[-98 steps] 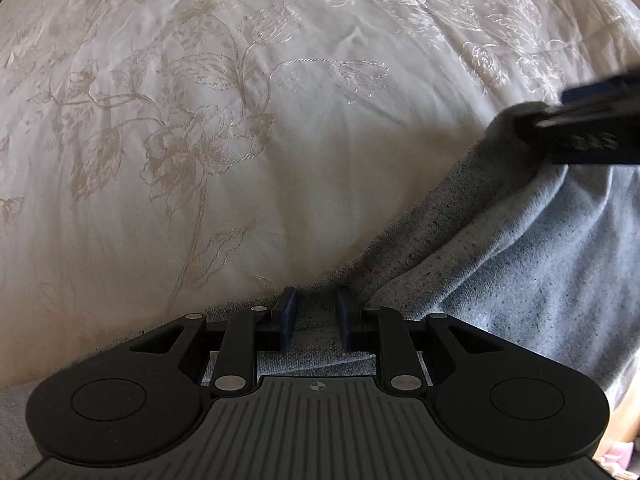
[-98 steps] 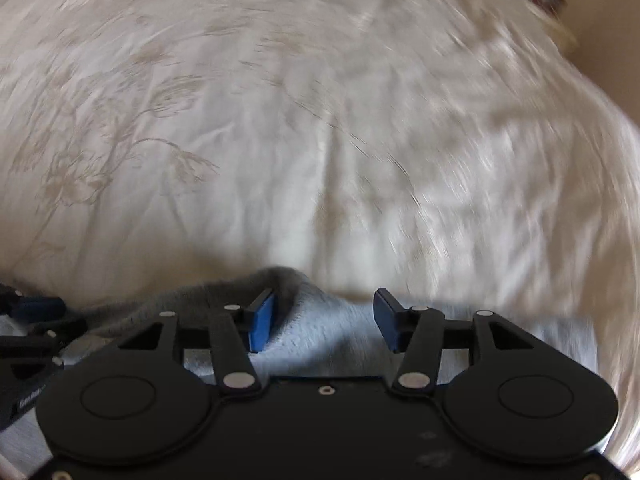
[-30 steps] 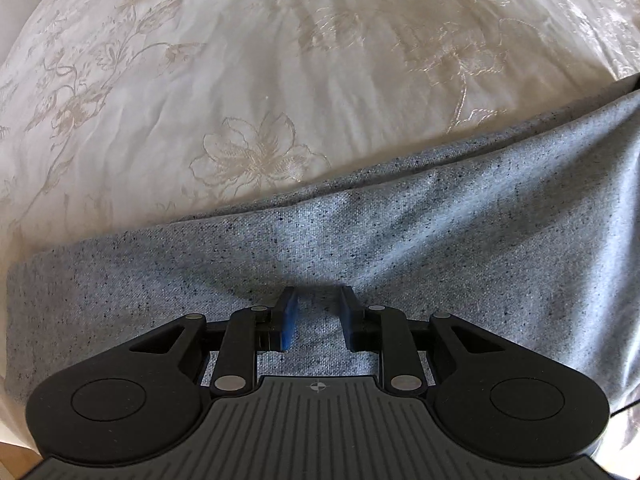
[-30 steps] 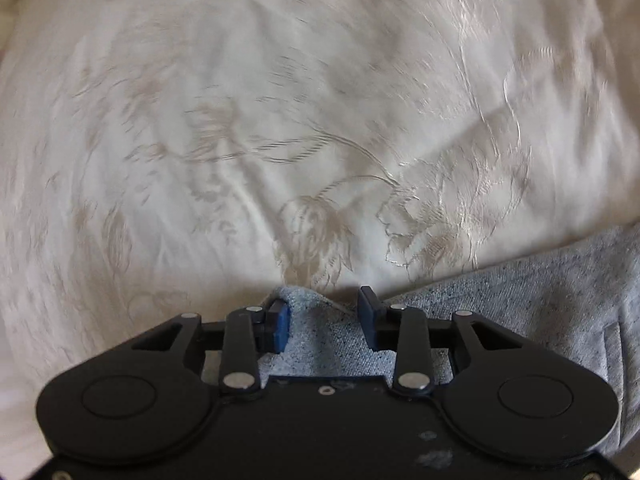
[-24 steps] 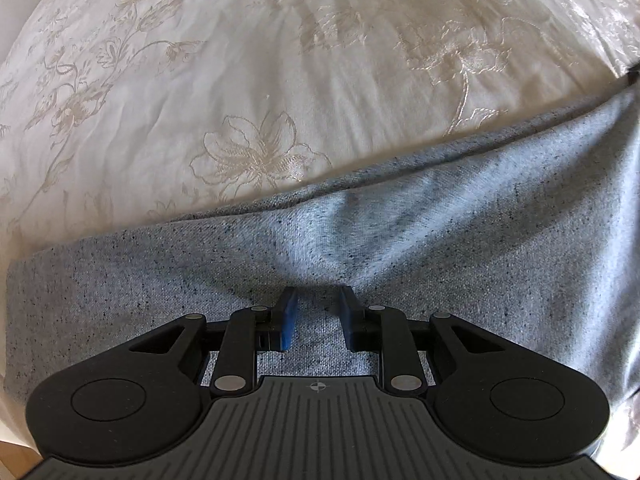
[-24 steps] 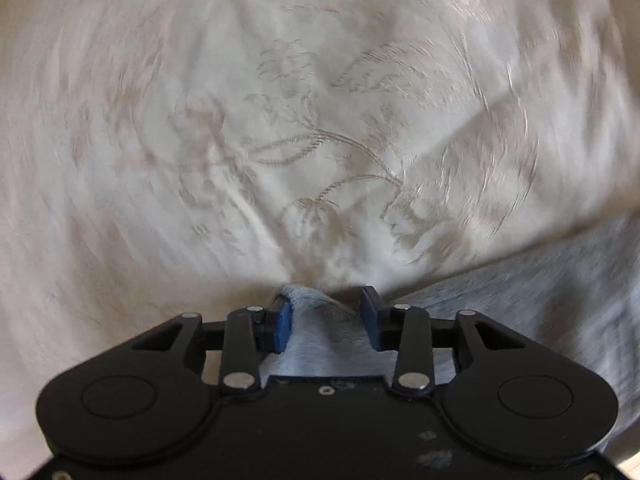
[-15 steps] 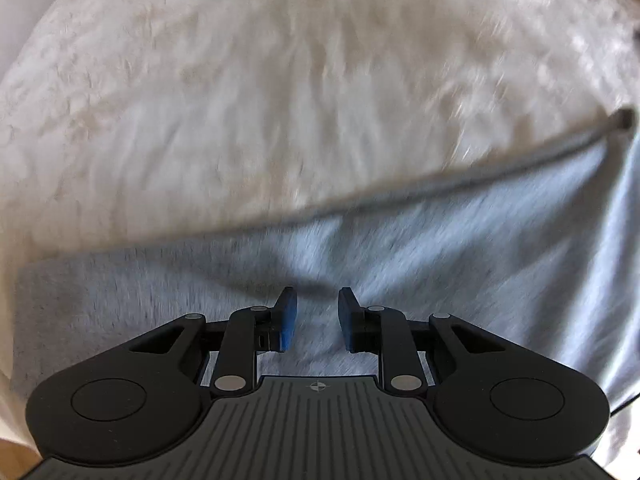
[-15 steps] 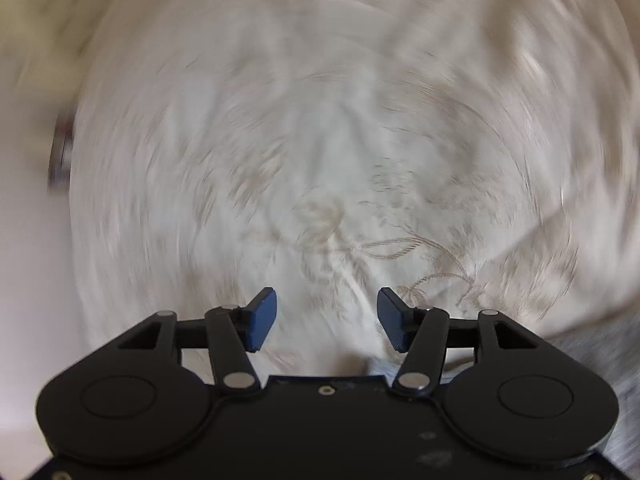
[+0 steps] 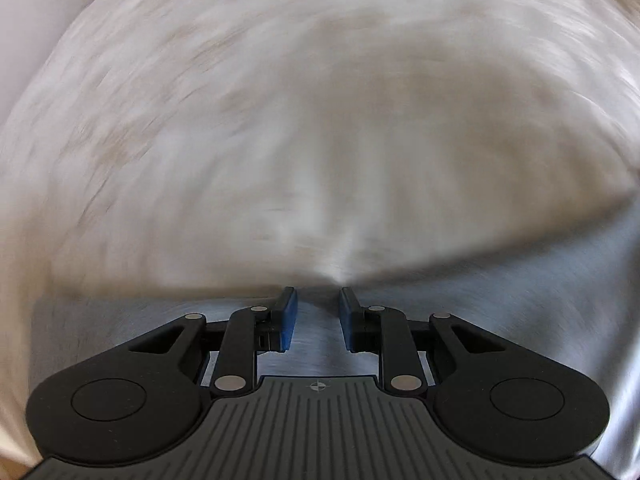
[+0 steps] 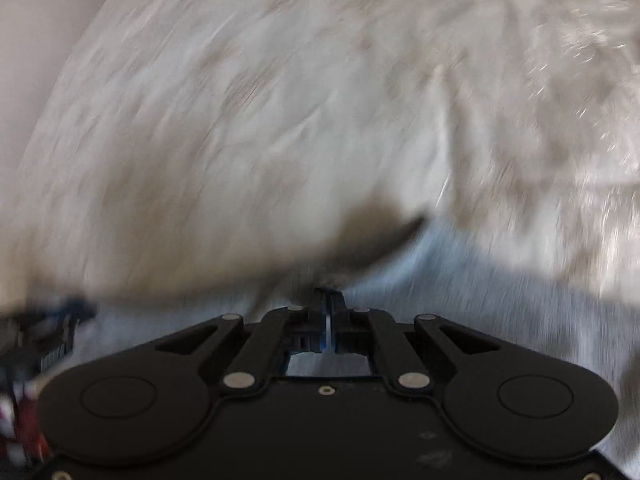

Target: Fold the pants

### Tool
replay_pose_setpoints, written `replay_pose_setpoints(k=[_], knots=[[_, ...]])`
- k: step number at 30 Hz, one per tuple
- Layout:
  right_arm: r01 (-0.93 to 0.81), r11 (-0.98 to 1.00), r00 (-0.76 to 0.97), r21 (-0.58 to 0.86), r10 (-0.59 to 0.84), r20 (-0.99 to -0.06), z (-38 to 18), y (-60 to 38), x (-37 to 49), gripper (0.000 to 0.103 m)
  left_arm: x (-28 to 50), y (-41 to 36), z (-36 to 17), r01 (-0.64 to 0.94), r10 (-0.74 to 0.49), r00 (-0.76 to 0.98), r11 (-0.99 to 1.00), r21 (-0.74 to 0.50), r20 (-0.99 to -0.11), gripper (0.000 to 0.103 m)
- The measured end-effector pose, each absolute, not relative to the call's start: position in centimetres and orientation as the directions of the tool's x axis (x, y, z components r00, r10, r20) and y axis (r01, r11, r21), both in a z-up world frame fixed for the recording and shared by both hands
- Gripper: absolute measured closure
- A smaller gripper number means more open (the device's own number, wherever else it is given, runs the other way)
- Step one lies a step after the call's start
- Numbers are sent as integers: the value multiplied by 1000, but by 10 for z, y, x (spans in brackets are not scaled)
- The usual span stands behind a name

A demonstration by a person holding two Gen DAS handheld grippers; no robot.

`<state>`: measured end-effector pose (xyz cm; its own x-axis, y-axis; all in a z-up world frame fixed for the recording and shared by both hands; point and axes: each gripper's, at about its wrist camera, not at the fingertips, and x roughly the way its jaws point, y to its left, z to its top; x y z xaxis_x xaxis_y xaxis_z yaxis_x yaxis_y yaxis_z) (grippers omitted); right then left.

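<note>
The grey pants point(image 9: 500, 304) lie on the cream embroidered bedspread point(image 9: 320, 120). Both views are blurred by motion. In the left wrist view my left gripper point(image 9: 316, 308) has its blue pads a little apart, with a peak of grey cloth rising between them at the tips. In the right wrist view my right gripper point(image 10: 329, 304) has its pads pressed together over the grey pants point(image 10: 500, 312); whether cloth is pinched between them is not clear. The other gripper point(image 10: 52, 320) shows as a dark blur at the left edge.
The bedspread point(image 10: 280, 120) fills the far part of both views. A pale wall or floor strip point(image 10: 32, 40) shows beyond the bed's left edge. Something red and white point(image 10: 20, 432) is blurred at the lower left.
The right gripper let go of the pants' corner, opened wide, swung over the bedspread, and now has shut over the grey cloth. The left gripper has moved fast, still at the cloth's edge.
</note>
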<state>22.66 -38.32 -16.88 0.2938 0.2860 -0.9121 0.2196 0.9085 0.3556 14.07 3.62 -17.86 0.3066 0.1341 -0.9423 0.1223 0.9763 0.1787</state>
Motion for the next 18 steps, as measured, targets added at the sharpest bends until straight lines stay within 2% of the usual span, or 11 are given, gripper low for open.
replay_pose_setpoints(k=[3, 7, 10, 14, 15, 17, 18], knots=[[254, 892, 361, 374, 271, -892, -154, -390, 230, 97, 153, 53, -166, 32, 166, 308, 982, 184, -937, 80], [104, 908, 409, 407, 334, -849, -116, -372, 206, 92, 143, 70, -141, -5, 164, 345, 985, 173, -924, 80], [-3, 913, 370, 408, 380, -847, -109, -346, 181, 91, 129, 80, -136, -36, 166, 331, 986, 163, -929, 80], [-61, 920, 291, 386, 387, -875, -127, -321, 166, 91, 115, 89, -137, -69, 162, 296, 986, 148, -941, 80], [-62, 928, 269, 367, 370, -889, -134, -316, 167, 92, 111, 90, -138, -69, 163, 293, 986, 149, -942, 80], [-41, 956, 248, 290, 291, -924, -152, -316, 170, 102, 99, 89, -135, -64, 171, 288, 985, 159, -942, 80], [0, 964, 261, 266, 256, -931, -156, -320, 171, 103, 96, 90, -134, -67, 176, 287, 984, 163, -942, 80]])
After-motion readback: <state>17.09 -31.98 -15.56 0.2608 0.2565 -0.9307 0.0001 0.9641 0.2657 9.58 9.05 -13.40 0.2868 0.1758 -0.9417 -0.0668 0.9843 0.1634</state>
